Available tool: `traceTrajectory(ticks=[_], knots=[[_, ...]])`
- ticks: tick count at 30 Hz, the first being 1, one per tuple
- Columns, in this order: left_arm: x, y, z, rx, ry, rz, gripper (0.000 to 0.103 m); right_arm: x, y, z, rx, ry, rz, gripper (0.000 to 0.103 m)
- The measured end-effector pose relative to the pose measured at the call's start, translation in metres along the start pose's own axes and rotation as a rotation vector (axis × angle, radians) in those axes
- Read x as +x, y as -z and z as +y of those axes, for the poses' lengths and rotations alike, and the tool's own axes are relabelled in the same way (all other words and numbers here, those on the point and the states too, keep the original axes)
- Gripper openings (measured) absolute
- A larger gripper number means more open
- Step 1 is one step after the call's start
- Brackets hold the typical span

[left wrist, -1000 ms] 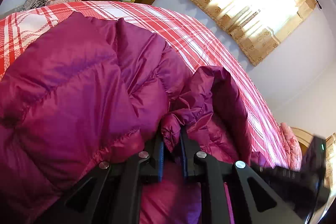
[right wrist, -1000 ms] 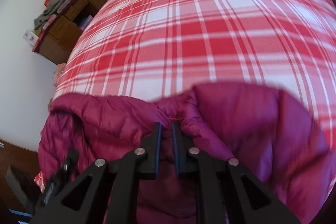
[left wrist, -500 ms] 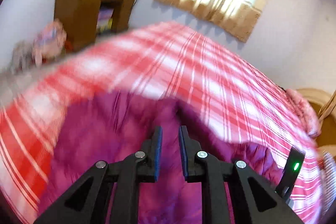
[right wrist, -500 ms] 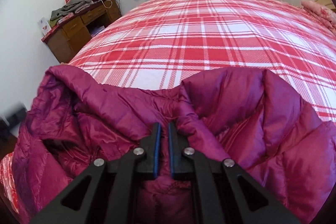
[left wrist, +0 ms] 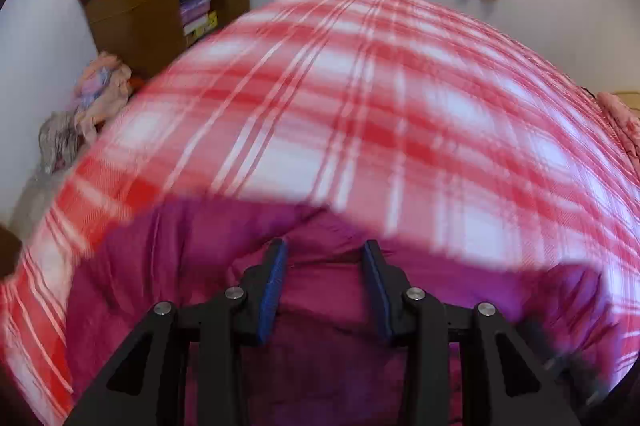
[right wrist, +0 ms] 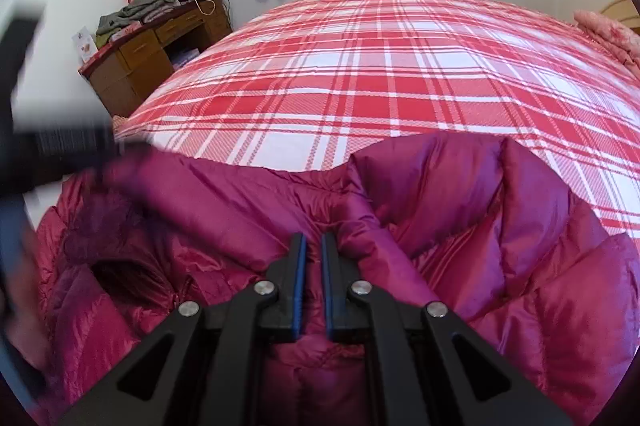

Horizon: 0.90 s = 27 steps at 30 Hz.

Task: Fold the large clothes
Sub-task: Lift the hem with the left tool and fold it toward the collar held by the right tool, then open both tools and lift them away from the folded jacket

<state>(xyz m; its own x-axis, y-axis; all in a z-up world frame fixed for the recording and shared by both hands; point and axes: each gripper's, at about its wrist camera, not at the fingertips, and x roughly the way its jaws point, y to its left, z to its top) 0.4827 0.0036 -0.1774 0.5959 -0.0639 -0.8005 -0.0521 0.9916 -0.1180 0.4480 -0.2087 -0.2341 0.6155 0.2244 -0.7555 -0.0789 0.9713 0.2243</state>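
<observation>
The left tool (left wrist: 324, 252) has just been opening its jaws; they stand apart now above the magenta down jacket (left wrist: 332, 306), and the pads press on nothing, so I judge this side is released. The right tool (right wrist: 313, 244) is nearly closed, and a ridge of the same jacket (right wrist: 420, 226) seems pinched between its pads. In the right wrist view the left tool shows only as a dark blur at nine o'clock. The jacket lies at the near edge of the bed (right wrist: 380, 66), from about eight to four o'clock around the right tool, bunched, with one panel laid over at two o'clock. To me the folding is only begun: one part is brought in, but the bundle is loose and uneven, and more folds and smoothing are left. The wooden desk (right wrist: 148, 66) with a pile of clothes stands at ten o'clock.
</observation>
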Motion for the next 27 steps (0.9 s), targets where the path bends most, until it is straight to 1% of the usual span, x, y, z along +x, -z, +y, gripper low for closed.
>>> traceTrajectory(ticks=[1, 2, 4, 6, 8, 10, 11, 12, 13, 15, 16, 17, 18, 19, 20, 21, 22, 25, 27], knots=[[0.000, 0.012, 0.007, -0.006, 0.020, -0.026, 0.040, 0.000, 0.000, 0.000, 0.003, -0.006, -0.001, 0.008], [-0.002, 0.025, 0.010, 0.007, 0.023, -0.074, 0.040, 0.000, 0.000, -0.001, 0.006, -0.011, -0.001, 0.009], [-0.003, 0.031, 0.005, 0.026, -0.001, -0.115, 0.040, -0.001, 0.000, -0.001, 0.012, -0.019, -0.001, 0.009], [0.002, 0.027, 0.003, 0.014, -0.013, -0.113, 0.040, -0.002, -0.001, -0.002, 0.018, -0.030, -0.001, 0.010], [0.003, 0.026, 0.002, 0.018, -0.016, -0.118, 0.040, -0.003, -0.001, -0.007, 0.044, -0.059, 0.006, 0.010], [0.004, 0.025, 0.005, 0.010, 0.001, -0.117, 0.040, -0.005, -0.004, -0.015, 0.088, -0.093, 0.041, 0.009], [0.001, 0.025, 0.006, 0.002, 0.013, -0.117, 0.040, -0.009, -0.006, -0.017, 0.102, -0.088, 0.061, 0.009], [0.002, 0.025, 0.006, -0.005, 0.022, -0.119, 0.040, -0.015, -0.010, -0.016, 0.110, -0.060, 0.074, 0.010], [0.003, 0.025, 0.006, -0.007, 0.025, -0.121, 0.040, -0.022, -0.013, -0.013, 0.103, -0.034, 0.067, 0.017], [0.001, 0.026, 0.003, 0.006, 0.010, -0.123, 0.040, -0.035, -0.020, -0.001, 0.024, 0.031, 0.012, 0.032], [0.002, 0.027, 0.001, 0.015, 0.001, -0.123, 0.040, -0.038, -0.023, 0.008, -0.046, 0.106, -0.023, 0.053], [0.003, 0.027, -0.001, 0.021, -0.005, -0.123, 0.040, -0.036, -0.023, 0.013, -0.089, 0.169, -0.038, 0.067], [0.002, 0.027, -0.002, 0.027, -0.007, -0.122, 0.040, -0.029, -0.021, 0.013, -0.110, 0.206, -0.020, 0.067], [0.003, 0.027, -0.002, 0.031, -0.008, -0.122, 0.040, -0.008, -0.015, 0.008, -0.121, 0.236, 0.062, 0.068], [0.003, 0.027, -0.003, 0.035, -0.014, -0.122, 0.040, 0.004, -0.008, 0.002, -0.105, 0.212, 0.099, 0.068], [0.004, 0.027, -0.005, 0.042, -0.024, -0.121, 0.040, 0.001, -0.007, -0.002, -0.086, 0.196, 0.057, 0.068], [0.004, 0.028, -0.007, 0.052, -0.037, -0.120, 0.040, 0.001, -0.008, -0.004, -0.074, 0.188, 0.058, 0.068], [0.007, 0.028, -0.017, 0.095, -0.095, -0.121, 0.041, 0.002, -0.007, 0.000, -0.096, 0.215, 0.050, 0.068], [0.007, 0.028, -0.019, 0.105, -0.110, -0.122, 0.041, 0.003, -0.006, 0.001, -0.100, 0.223, 0.042, 0.068]])
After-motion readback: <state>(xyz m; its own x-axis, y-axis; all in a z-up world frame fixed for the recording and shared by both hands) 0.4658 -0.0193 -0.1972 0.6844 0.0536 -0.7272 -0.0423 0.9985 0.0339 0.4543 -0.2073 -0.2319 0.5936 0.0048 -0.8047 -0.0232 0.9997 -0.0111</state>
